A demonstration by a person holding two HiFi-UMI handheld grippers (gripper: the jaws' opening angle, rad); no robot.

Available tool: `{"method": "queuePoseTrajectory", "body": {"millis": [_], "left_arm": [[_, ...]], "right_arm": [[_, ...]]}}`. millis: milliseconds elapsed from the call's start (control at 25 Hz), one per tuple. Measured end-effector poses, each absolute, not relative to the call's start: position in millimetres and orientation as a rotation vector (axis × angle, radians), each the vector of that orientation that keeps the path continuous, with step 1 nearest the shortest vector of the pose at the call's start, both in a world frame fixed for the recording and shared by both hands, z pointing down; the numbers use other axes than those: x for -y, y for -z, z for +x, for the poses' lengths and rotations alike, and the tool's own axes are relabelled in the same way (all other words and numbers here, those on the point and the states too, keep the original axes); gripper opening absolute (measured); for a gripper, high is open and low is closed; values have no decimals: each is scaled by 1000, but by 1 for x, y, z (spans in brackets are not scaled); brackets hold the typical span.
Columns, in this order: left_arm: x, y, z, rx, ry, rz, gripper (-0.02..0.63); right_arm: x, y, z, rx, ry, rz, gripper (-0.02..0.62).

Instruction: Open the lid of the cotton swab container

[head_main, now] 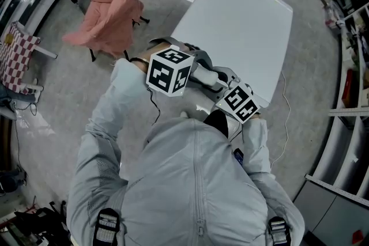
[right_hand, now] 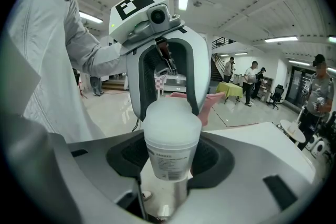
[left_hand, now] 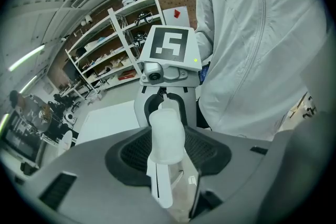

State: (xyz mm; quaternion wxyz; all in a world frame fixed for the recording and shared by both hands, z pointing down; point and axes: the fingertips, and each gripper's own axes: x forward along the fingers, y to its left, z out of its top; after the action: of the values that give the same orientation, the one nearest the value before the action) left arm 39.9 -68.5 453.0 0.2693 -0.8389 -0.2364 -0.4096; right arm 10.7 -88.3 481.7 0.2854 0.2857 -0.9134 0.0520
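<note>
The cotton swab container (right_hand: pixel 171 152) is a clear tub with a printed label and a frosted white lid (right_hand: pixel 172 118). My right gripper (right_hand: pixel 161 192) is shut on its lower body and holds it out toward the left gripper's housing (right_hand: pixel 163 55). In the left gripper view the frosted lid (left_hand: pixel 167 134) faces me, with the right gripper's marker cube (left_hand: pixel 170 45) behind it. My left gripper (left_hand: pixel 173 183) has its fingers either side of the lid's near end, and I see no firm pinch. In the head view both marker cubes (head_main: pixel 169 71) (head_main: pixel 242 103) meet close to the person's chest, hiding the container.
A white table (head_main: pixel 242 20) stretches ahead of the person. A pink jacket hangs over a chair (head_main: pixel 112 8) at the left. Shelving (head_main: pixel 349 72) lines the right side. Several people (right_hand: pixel 254 75) stand far off in the hall.
</note>
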Motion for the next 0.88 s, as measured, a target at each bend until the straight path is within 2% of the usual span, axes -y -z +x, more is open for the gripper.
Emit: {"method": "queuePoseTrajectory", "body": {"millis": [880], "left_arm": [[72, -447, 31, 716, 1095, -2316, 204]], "right_arm": [[83, -476, 12, 2491, -69, 747, 227]]}}
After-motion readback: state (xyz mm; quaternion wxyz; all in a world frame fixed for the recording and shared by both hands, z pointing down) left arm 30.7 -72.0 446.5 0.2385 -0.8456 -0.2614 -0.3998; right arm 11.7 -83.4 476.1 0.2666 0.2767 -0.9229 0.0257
